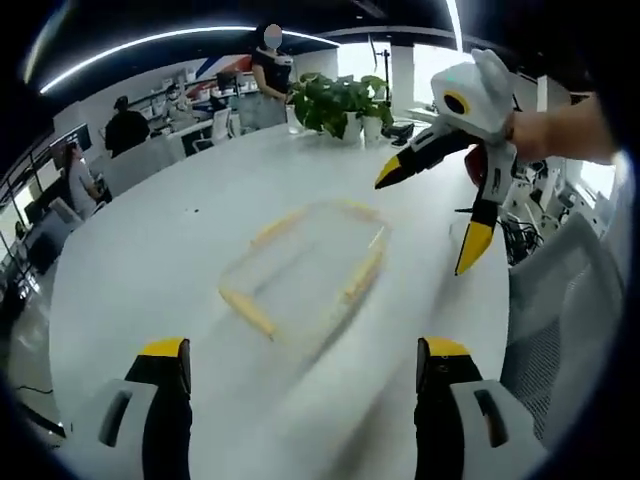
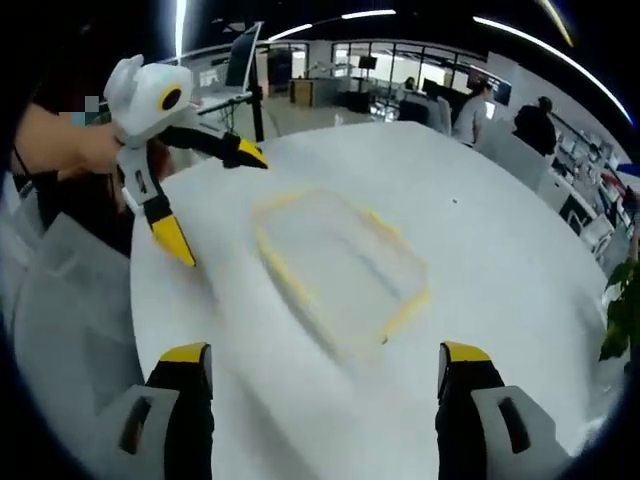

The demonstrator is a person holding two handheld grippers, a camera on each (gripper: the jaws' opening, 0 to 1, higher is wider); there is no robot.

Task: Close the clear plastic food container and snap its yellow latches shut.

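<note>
Container (image 1: 305, 275) lies blurred on our white table (image 1: 150, 270); we hold left gripper (image 1: 305, 365) and right gripper (image 2: 325, 365) spread wide, empty, on its near side.

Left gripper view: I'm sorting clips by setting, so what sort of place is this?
Probably an open-plan office: a large white table bearing potted plants, desks with monitors, and people working in the background.

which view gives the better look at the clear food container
Neither is sharp, but the right gripper view is a little better: the clear food container sits mid-frame on the white table, with yellow edging along its sides. The left gripper view shows the same container, blurred, with the right gripper open beside it.
</note>
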